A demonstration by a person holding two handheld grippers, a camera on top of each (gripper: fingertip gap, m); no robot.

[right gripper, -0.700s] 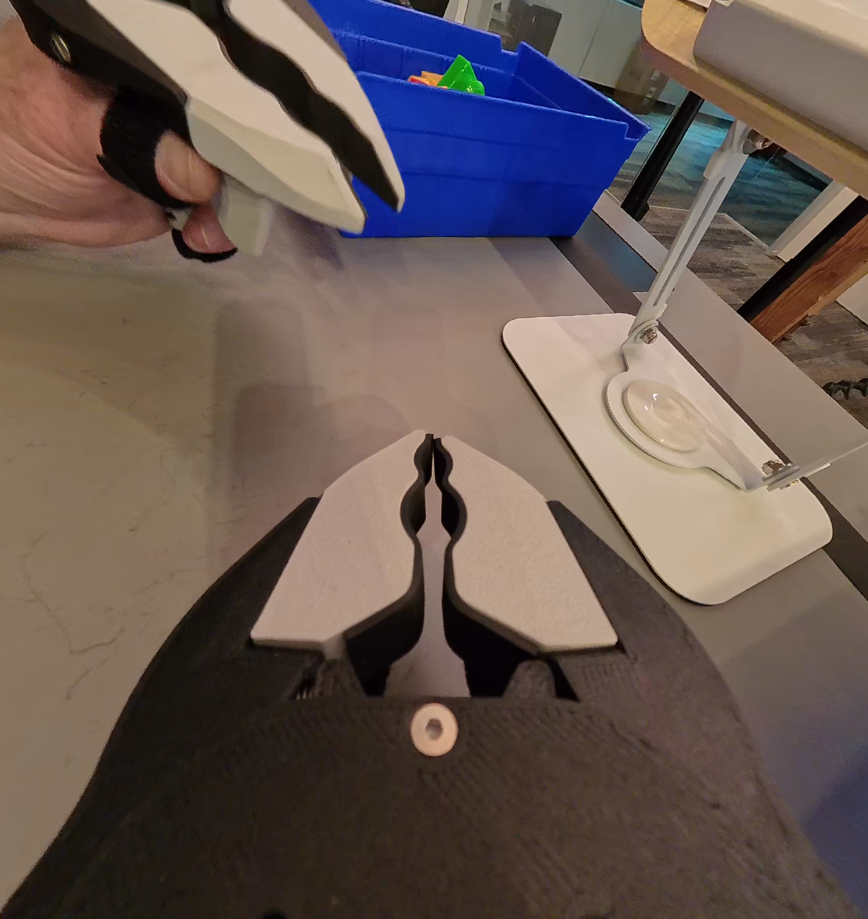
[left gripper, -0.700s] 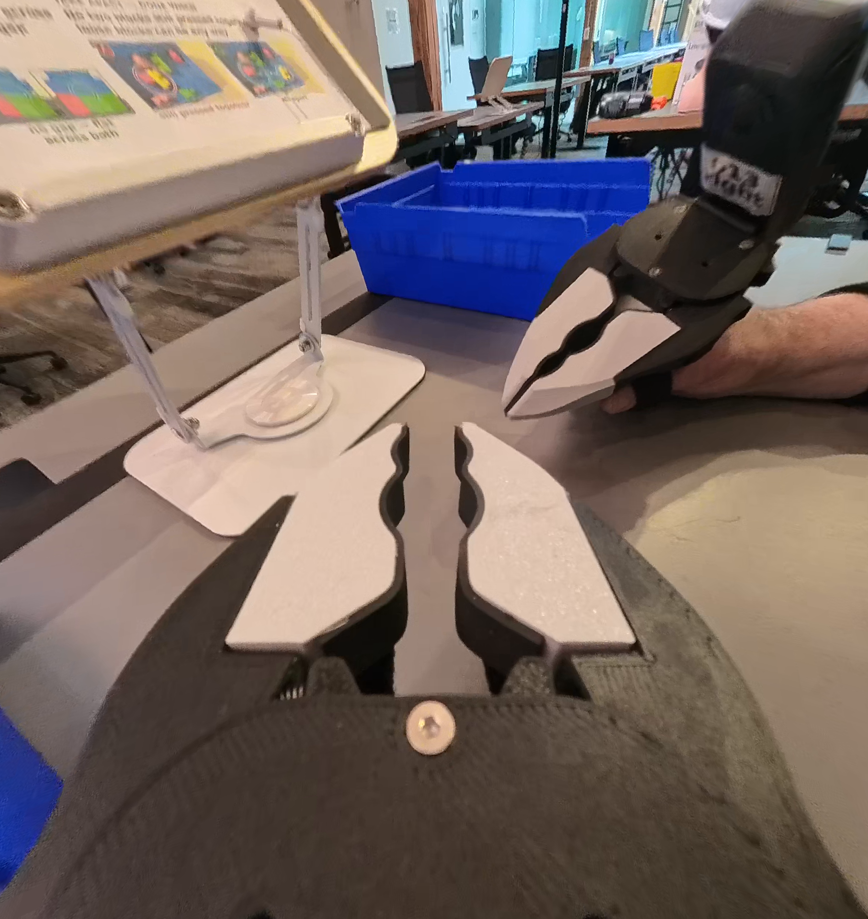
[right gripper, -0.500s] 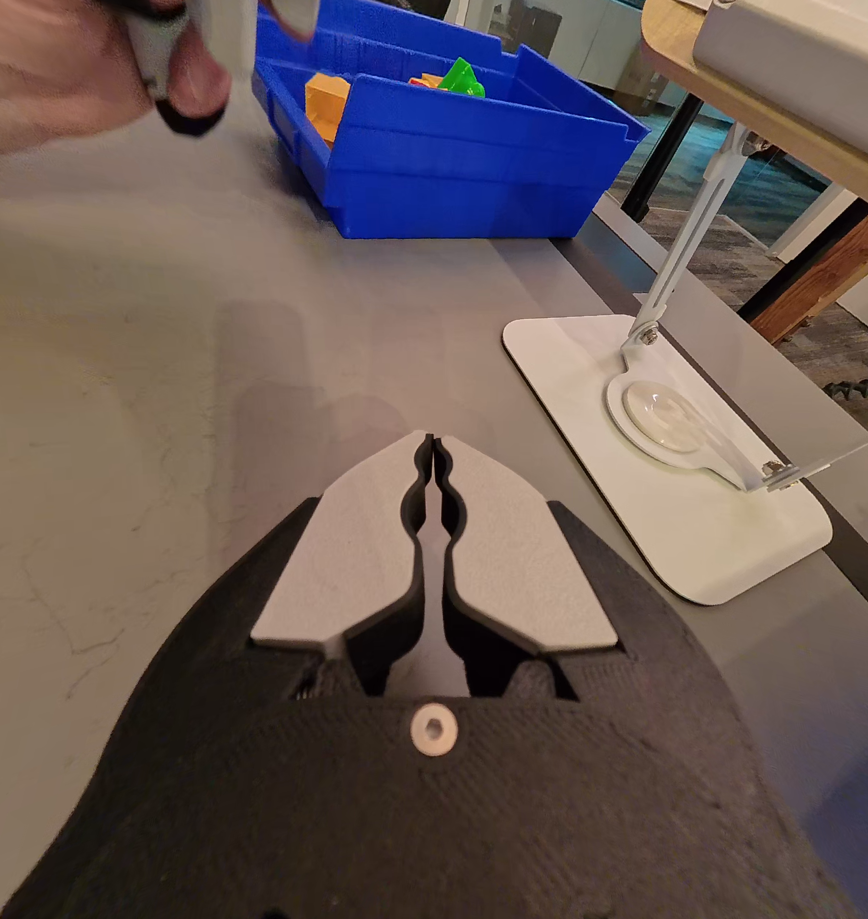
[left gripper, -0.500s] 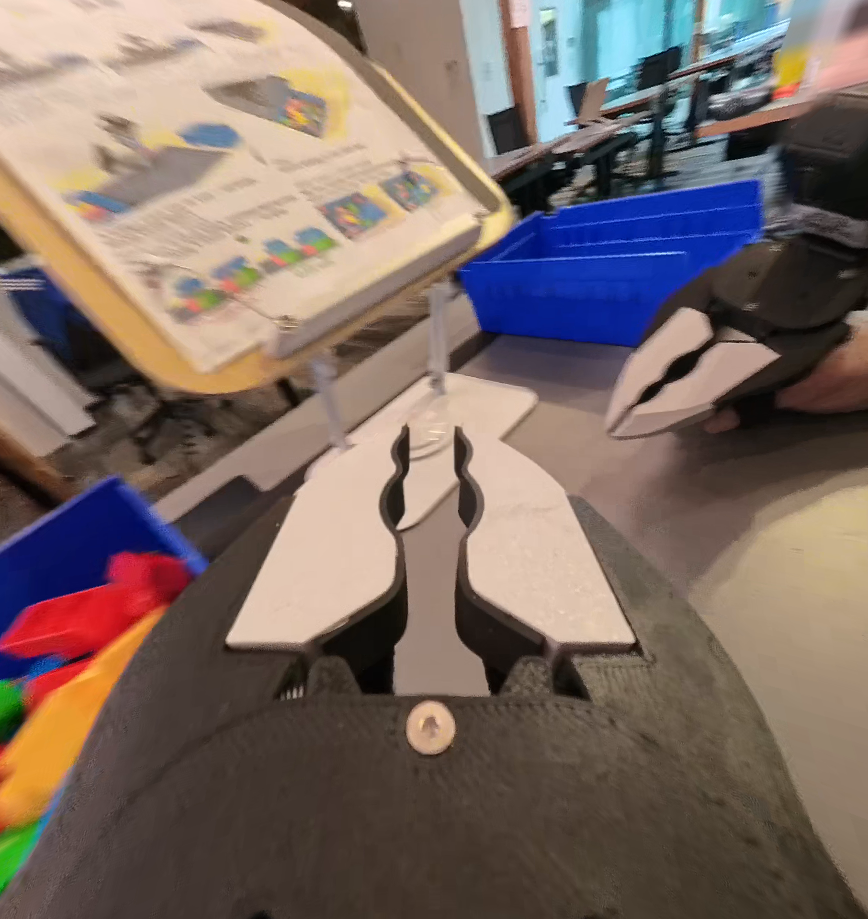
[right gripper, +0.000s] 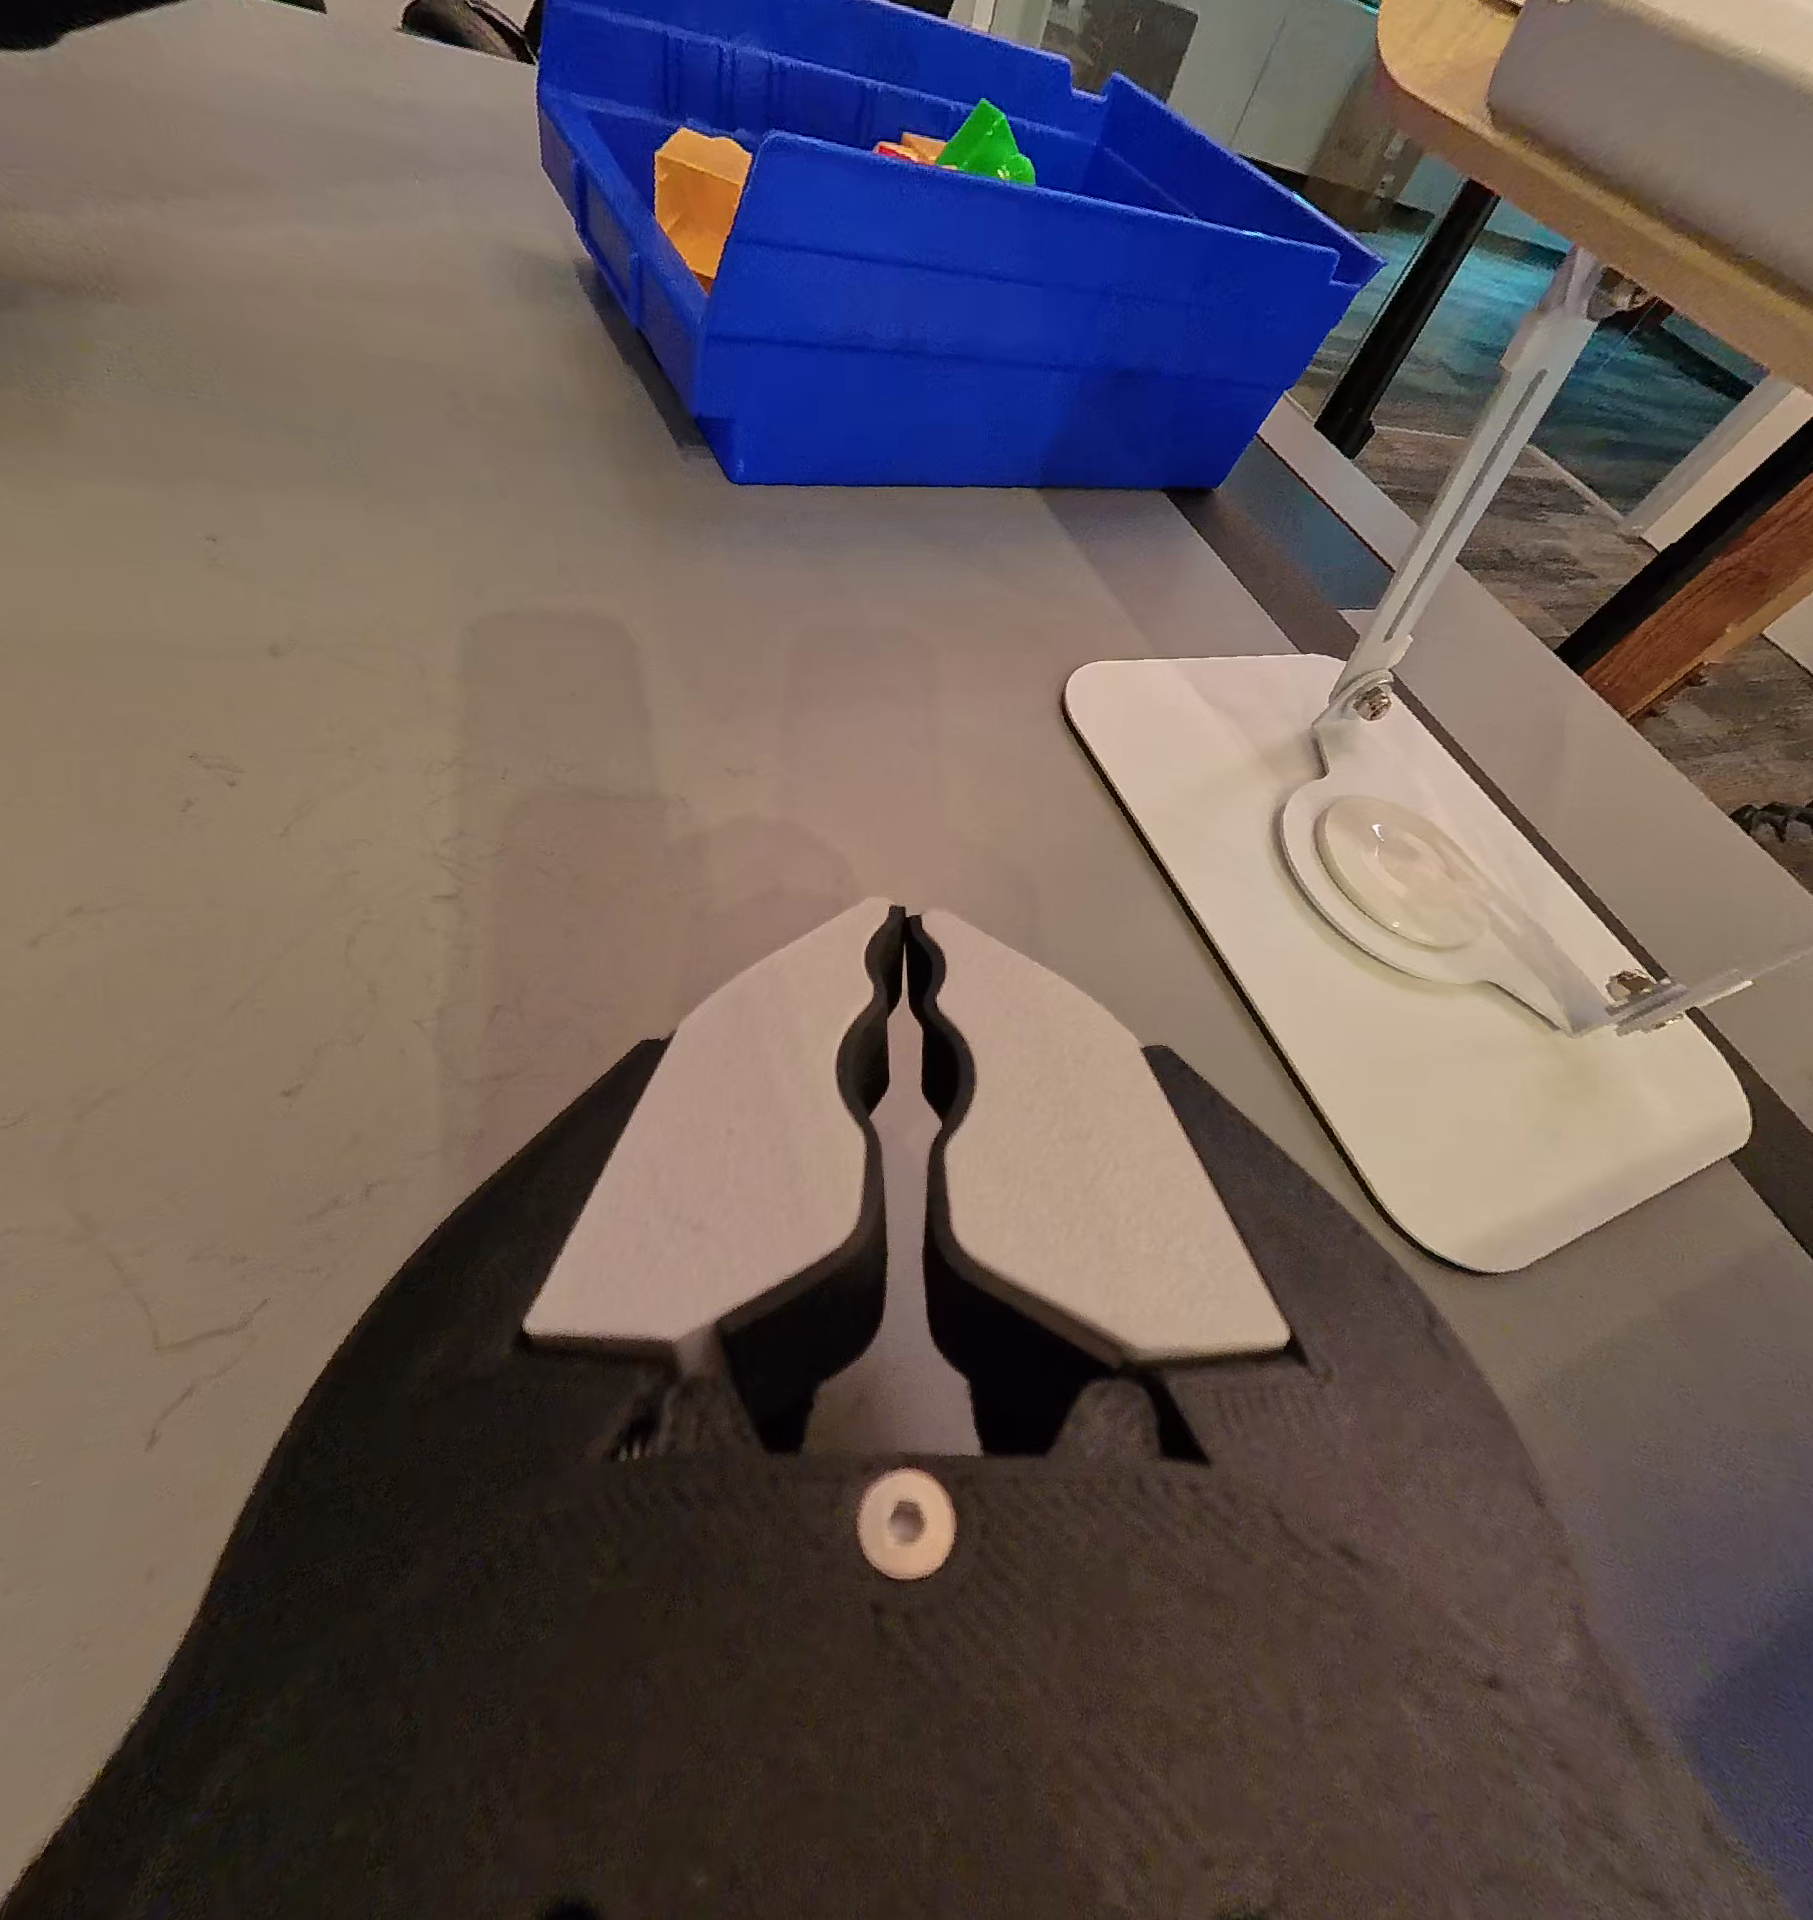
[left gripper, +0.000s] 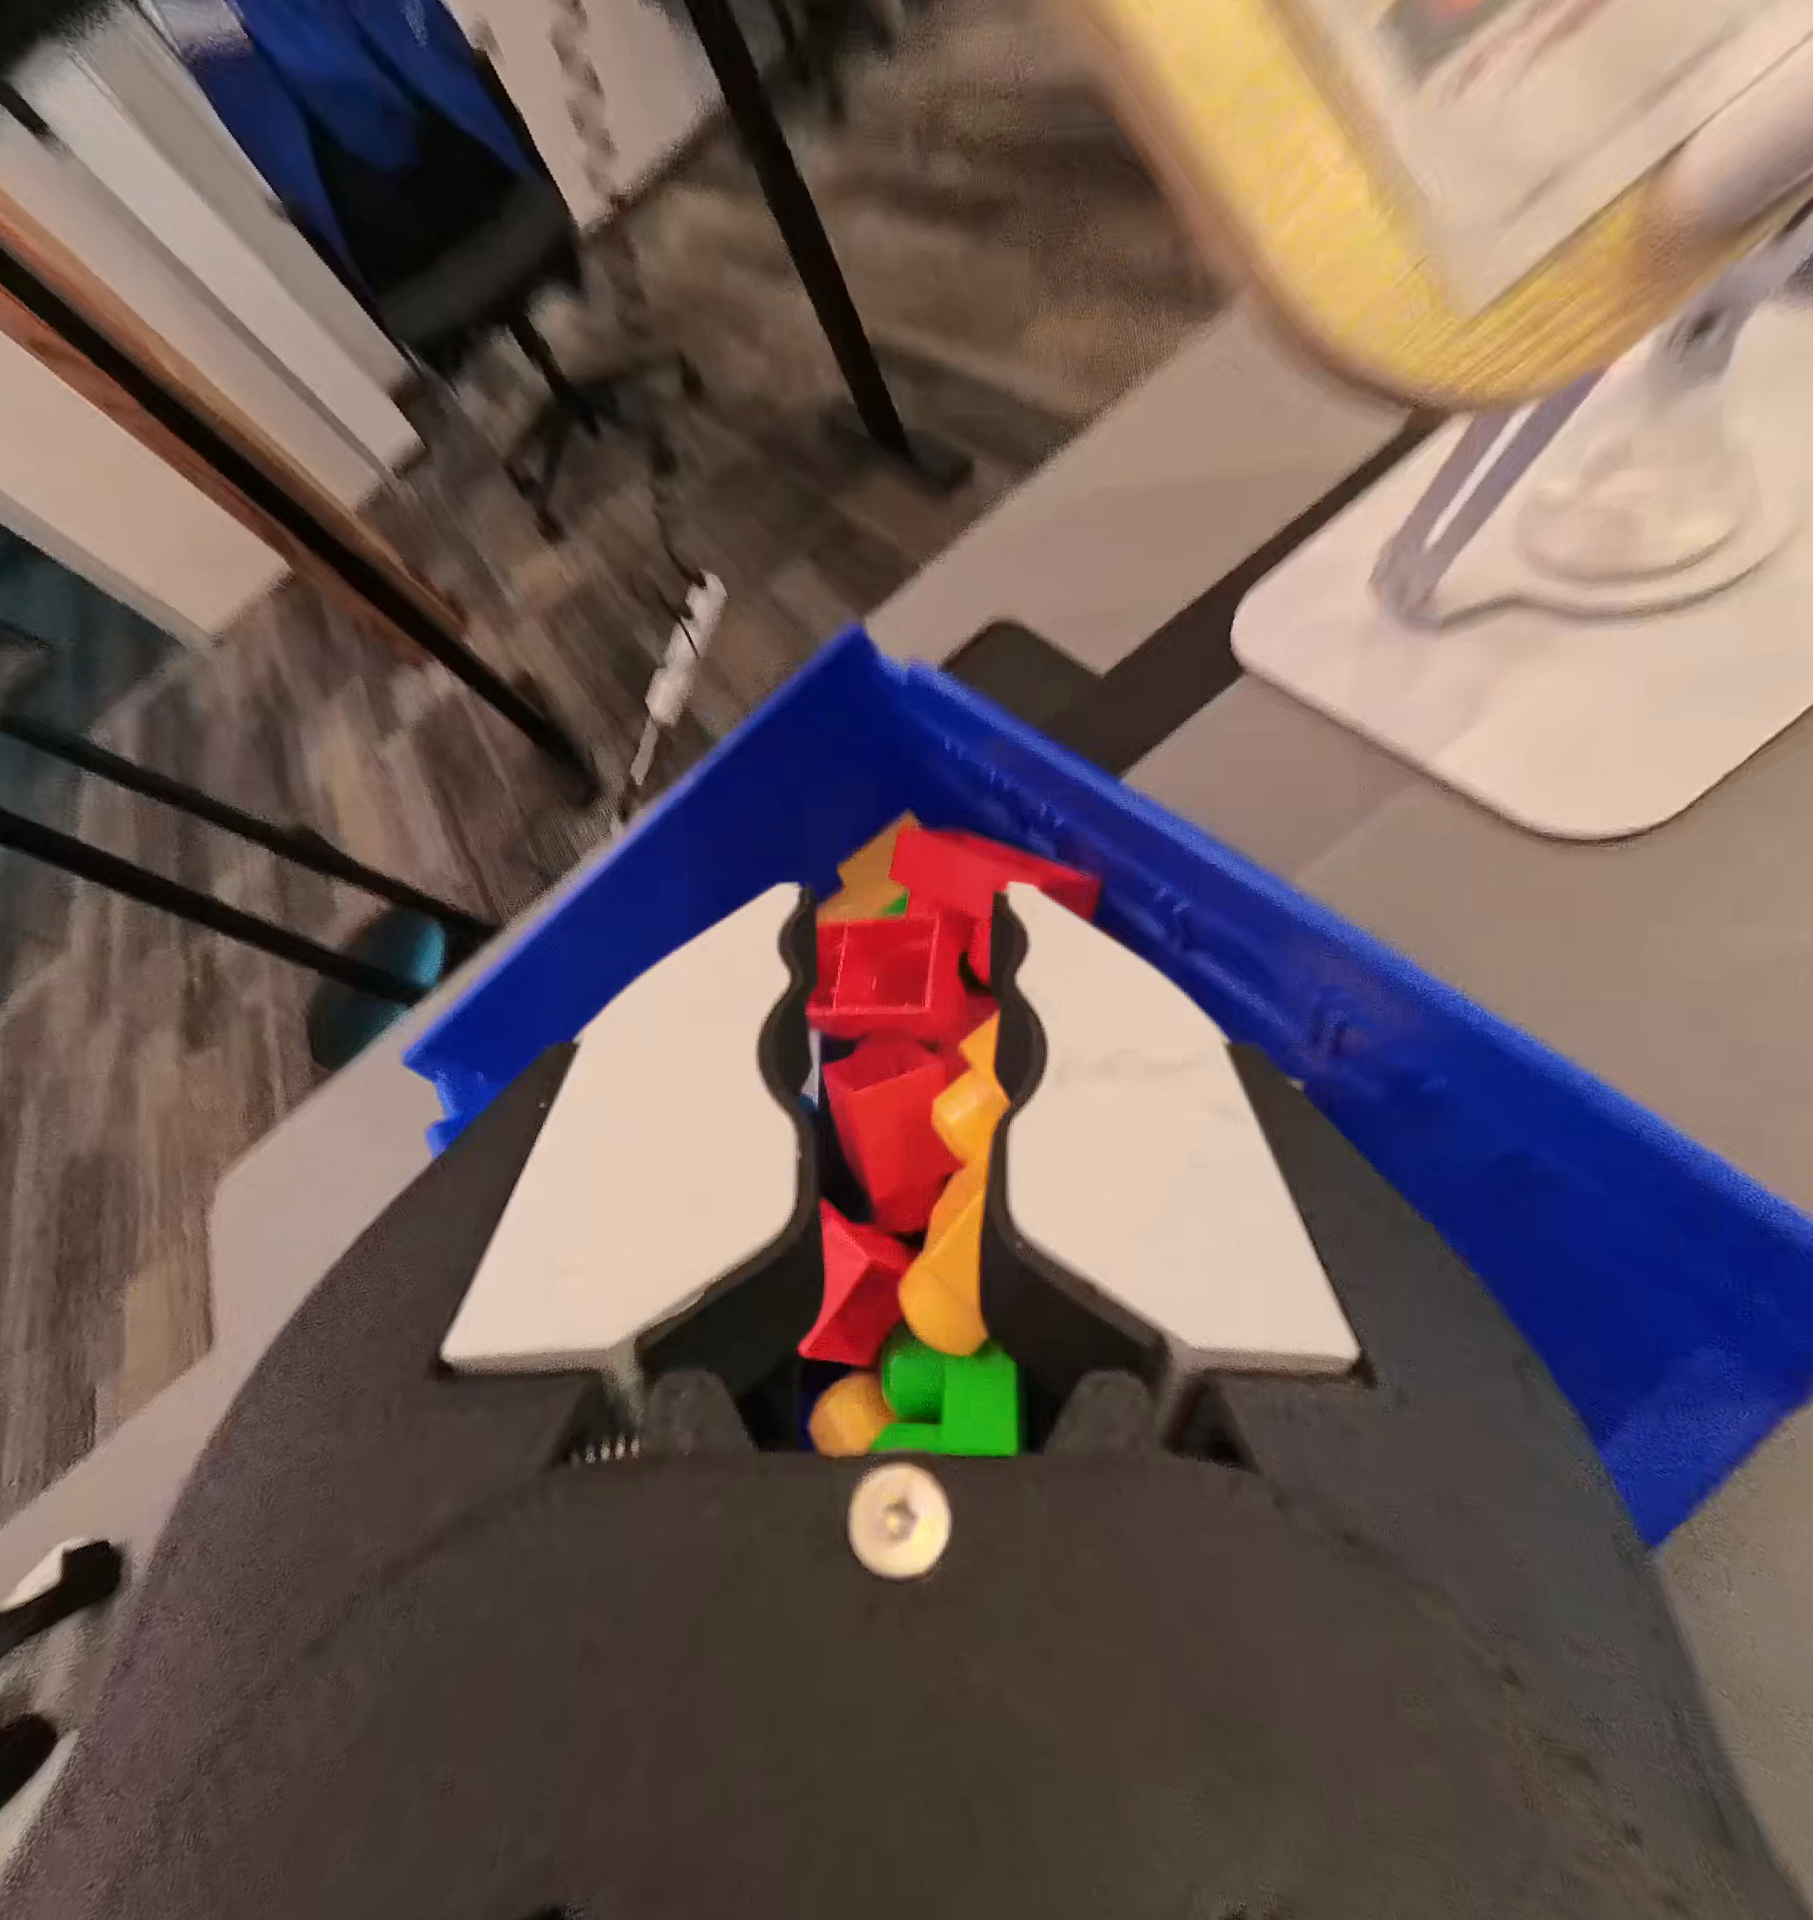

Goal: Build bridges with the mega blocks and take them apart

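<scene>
Mega blocks, chunky hollow plastic bricks in red (left gripper: 886, 971), orange and green, sit jumbled in a blue plastic bin (left gripper: 1328, 997) at centre frame of the left wrist view. A second blue plastic bin (right gripper: 985, 343), upper centre of the right wrist view, holds a few more, orange (right gripper: 699, 203) and green. No bridge on the grey bench (right gripper: 310, 727) yet, so my read is build phase, first pick.

Left tool (left gripper: 904, 906) hangs over the pile, fingers apart, nothing gripped; blocks only show through the gap. Right tool (right gripper: 904, 920) sits low over bare bench, fingers together on nothing.

Handling, as judged: light, rigid, smooth-walled, not fragile. They will likely skate if pinched on a corner or a stud. Best hold is across two flat opposite side walls of the top red block, squarely. The loose pile will probably shift on contact.
</scene>
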